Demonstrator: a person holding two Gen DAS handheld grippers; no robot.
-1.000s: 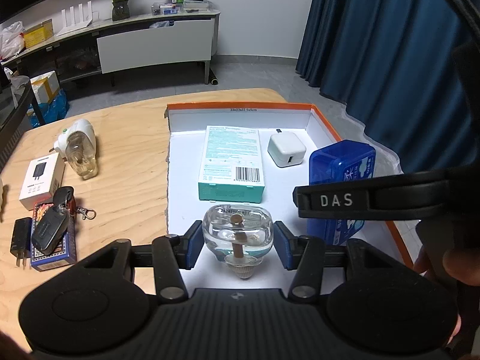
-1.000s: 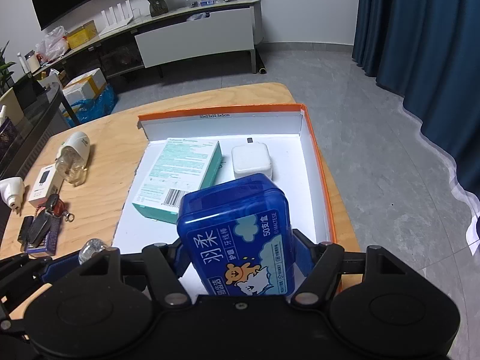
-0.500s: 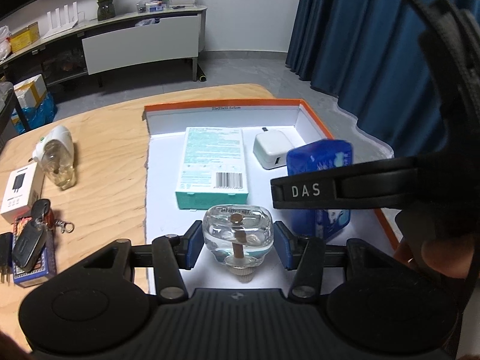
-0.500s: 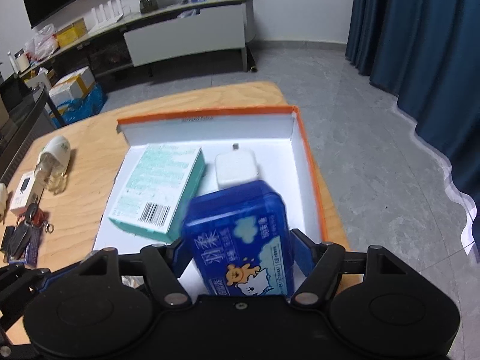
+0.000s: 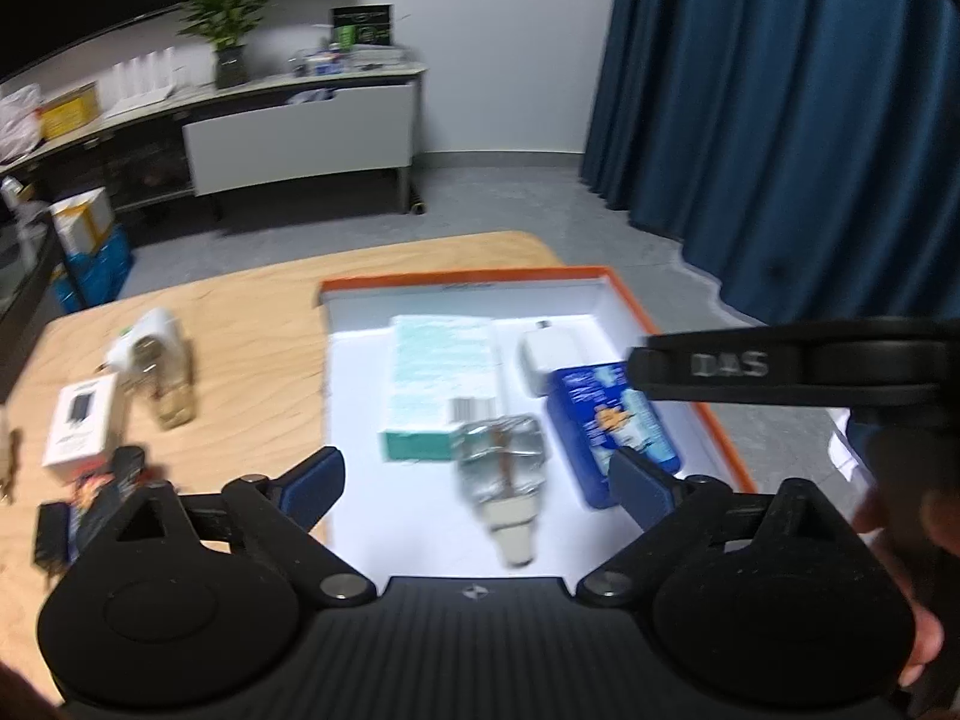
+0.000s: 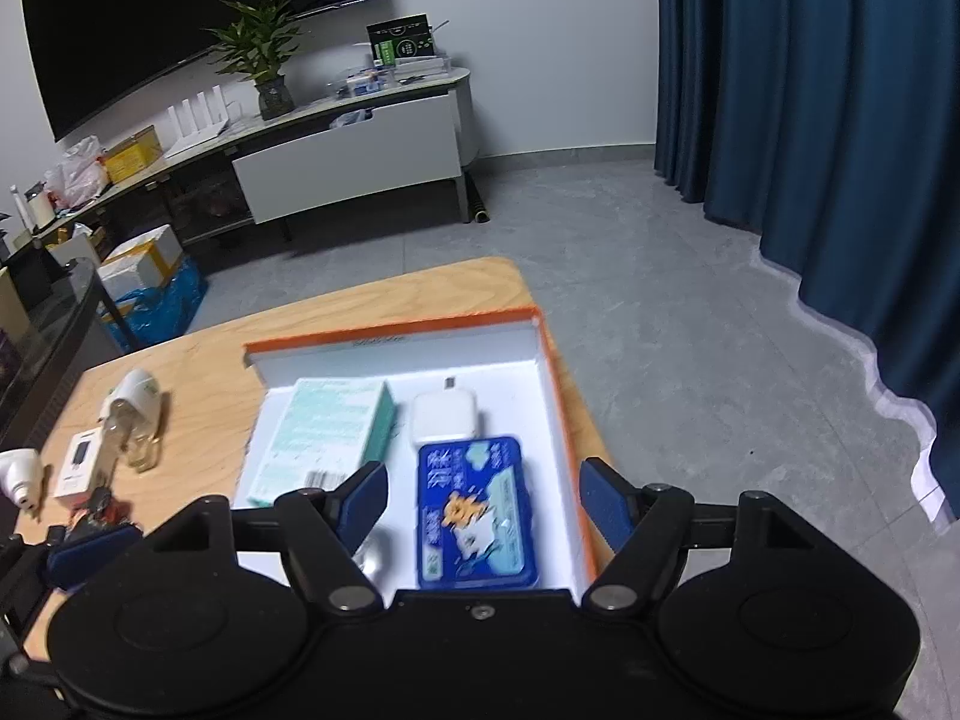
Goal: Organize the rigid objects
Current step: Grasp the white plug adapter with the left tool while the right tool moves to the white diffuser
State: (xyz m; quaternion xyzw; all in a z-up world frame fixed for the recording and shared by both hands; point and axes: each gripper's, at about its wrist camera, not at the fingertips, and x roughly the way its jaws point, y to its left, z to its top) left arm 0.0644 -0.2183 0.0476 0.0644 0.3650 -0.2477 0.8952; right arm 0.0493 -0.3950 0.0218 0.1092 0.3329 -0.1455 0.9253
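Note:
An orange-rimmed white box (image 5: 672,354) (image 6: 555,384) lies on the wooden table. In it lie a teal carton (image 5: 441,381) (image 6: 327,438), a white charger (image 5: 549,354) (image 6: 444,417), a blue tin (image 5: 618,432) (image 6: 474,510) and a clear glass bottle (image 5: 501,471), which lies on its side. My left gripper (image 5: 477,480) is open above the bottle, not touching it. My right gripper (image 6: 483,495) is open above the blue tin, which lies flat on the box floor.
Left of the box on the table lie a white plug-in device with a bottle (image 5: 156,360) (image 6: 129,420), a small white carton (image 5: 81,426) (image 6: 81,468), and keys on a dark box (image 5: 102,492). The table's far edge and grey floor lie beyond.
Both grippers have opened and lifted back. The bottle dropped from the left gripper and lies in the box; the blue tin left the right gripper and lies flat in the box.

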